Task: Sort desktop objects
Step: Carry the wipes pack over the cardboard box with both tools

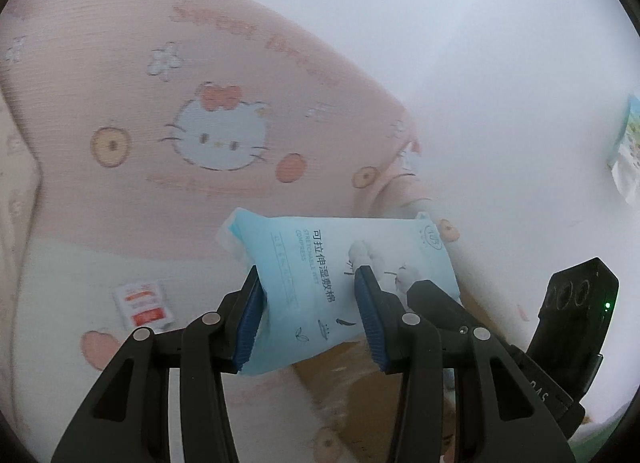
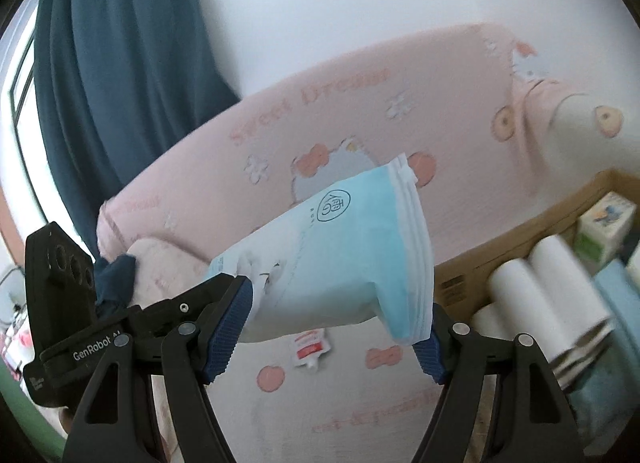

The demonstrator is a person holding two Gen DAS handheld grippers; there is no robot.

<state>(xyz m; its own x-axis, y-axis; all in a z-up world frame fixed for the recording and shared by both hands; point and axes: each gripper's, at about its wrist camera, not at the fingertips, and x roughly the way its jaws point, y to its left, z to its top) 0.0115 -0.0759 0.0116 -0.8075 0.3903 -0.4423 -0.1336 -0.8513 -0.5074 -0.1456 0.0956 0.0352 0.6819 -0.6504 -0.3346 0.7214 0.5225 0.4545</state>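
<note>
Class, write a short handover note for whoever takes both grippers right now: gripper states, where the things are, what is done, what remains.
Left gripper: shut on the blue wet-compress pack, held in the air.
Right gripper: shut on the same pack's other end.
Small red-and-white sachet: lying on the pink cartoon-cat blanket.
Cardboard box: at right, already holding white rolls and a small carton.
Done: pack lifted.
Left: probably box the pack, then the sachet.

The wet-compress pack (image 1: 344, 263) hangs between the two grippers, above the printed bedsheet (image 1: 120, 63), with the left gripper (image 1: 308, 303) and the right gripper (image 2: 332, 323) each clamped on it. Beneath the pack a small sachet (image 2: 309, 347) lies on the sheet. To the right, a cardboard box (image 2: 500, 243) holds paper rolls (image 2: 548, 283) and a small carton (image 2: 604, 231) behind them.
</note>
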